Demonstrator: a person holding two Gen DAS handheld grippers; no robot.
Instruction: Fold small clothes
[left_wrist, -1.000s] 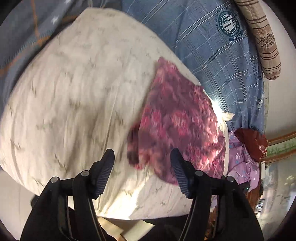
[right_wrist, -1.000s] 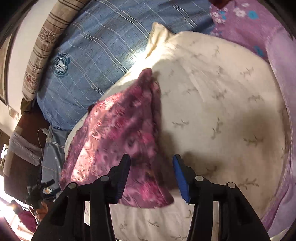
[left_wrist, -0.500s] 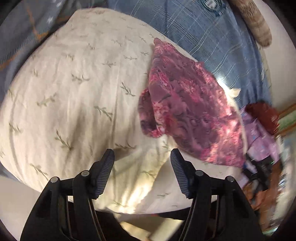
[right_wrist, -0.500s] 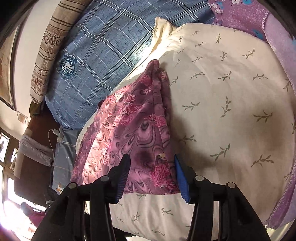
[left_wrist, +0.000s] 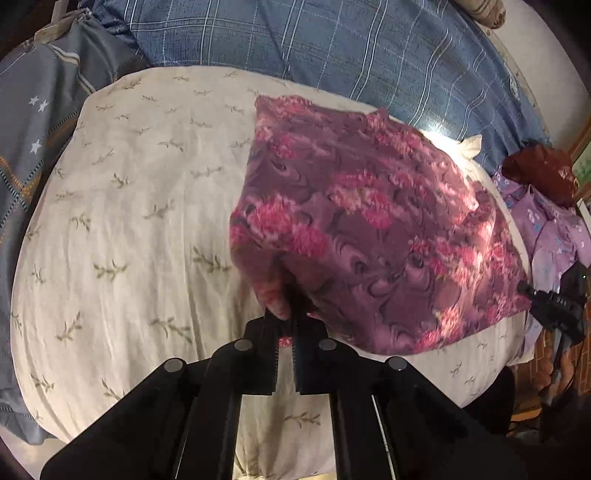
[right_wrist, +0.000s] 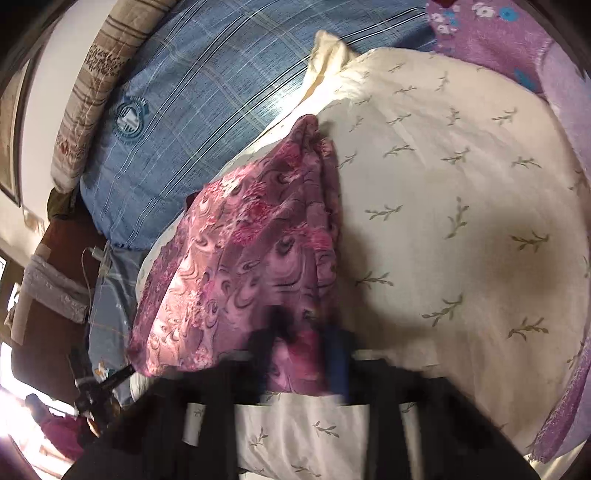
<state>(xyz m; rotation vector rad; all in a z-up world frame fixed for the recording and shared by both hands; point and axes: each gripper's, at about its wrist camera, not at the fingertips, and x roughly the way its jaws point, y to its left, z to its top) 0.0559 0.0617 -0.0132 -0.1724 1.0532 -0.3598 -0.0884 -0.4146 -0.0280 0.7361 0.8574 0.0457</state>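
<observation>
A small purple and pink floral garment (left_wrist: 369, 229) lies on a cream pillow with a leaf print (left_wrist: 140, 206). My left gripper (left_wrist: 290, 314) is shut on the garment's near left corner, and the cloth bunches up between its tips. In the right wrist view the same garment (right_wrist: 251, 258) lies on the pillow (right_wrist: 461, 206). My right gripper (right_wrist: 301, 339) is around the garment's near edge with cloth between its blurred fingers, which are closing in.
A blue plaid bedcover (left_wrist: 332, 48) lies behind the pillow. A grey star-print cloth (left_wrist: 33, 122) is at the left. Lilac flowered clothes (left_wrist: 550, 229) and a dark red item (left_wrist: 539, 170) lie at the right. A striped bolster (right_wrist: 92, 81) lies by the wall.
Both grippers have moved forward onto the garment's near edge. The left gripper has shut on the left corner. The right gripper's fingers have narrowed around the cloth.
</observation>
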